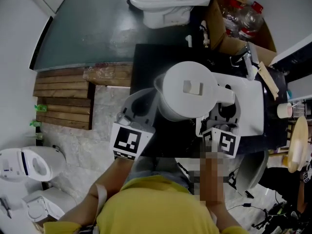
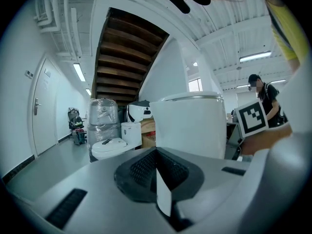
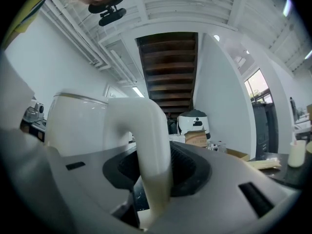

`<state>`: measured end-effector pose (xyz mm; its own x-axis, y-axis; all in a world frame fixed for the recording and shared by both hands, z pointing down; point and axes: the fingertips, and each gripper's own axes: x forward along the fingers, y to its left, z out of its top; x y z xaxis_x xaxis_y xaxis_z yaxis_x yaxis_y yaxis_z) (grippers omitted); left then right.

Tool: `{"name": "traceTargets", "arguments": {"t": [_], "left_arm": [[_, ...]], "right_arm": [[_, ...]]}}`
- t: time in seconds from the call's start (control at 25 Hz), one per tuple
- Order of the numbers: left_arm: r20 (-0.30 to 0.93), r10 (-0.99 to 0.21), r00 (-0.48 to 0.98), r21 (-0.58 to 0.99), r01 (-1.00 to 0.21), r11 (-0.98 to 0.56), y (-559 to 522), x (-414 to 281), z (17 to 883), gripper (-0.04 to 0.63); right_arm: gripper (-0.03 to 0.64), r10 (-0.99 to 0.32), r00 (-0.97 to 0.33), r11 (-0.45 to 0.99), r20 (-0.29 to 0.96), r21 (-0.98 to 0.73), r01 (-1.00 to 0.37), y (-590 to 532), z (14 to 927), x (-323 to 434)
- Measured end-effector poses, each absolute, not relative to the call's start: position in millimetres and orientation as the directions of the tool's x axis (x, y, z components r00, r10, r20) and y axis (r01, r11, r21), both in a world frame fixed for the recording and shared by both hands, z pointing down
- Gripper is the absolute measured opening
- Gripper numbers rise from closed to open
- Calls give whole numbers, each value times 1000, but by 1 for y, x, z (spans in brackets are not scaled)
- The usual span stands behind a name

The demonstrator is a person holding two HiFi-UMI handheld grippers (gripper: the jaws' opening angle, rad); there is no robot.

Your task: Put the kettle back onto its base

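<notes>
Kettle, white with its lid down, sits in the middle of the head view over the black worktop, spout to the left and handle to the right. Whether it rests on anything cannot be told, since its body hides what lies under it. A white slab lies on the worktop just beside it on the handle side.

The right tool is clamped on the handle, which arches up out of the dark pads in the right gripper view with the kettle body rising to its left. The left tool has its jaws brought together, with only a thin white sliver showing at the seam. What that sliver is cannot be made out. It points at the kettle's spout side, near the body but apart from it.

Beyond the worktop stand a white toilet and a cardboard box with plastic bottles in it
</notes>
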<state>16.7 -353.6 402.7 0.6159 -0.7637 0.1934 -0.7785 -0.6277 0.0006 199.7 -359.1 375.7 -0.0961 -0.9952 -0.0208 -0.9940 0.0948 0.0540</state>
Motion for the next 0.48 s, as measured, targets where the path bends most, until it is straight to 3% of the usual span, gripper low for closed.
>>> {"name": "traceTargets", "arguments": {"t": [0.32, 0.48], "left_arm": [[188, -774, 604, -4, -788, -616, -352, 18, 401, 5], [187, -778, 600, -3, -792, -611, -351, 17, 401, 5]], "right_arm": [[138, -996, -89, 89, 14, 47, -995, -359, 378, 201], [174, -998, -48, 50, 43, 45, -998, -355, 380, 204]]}}
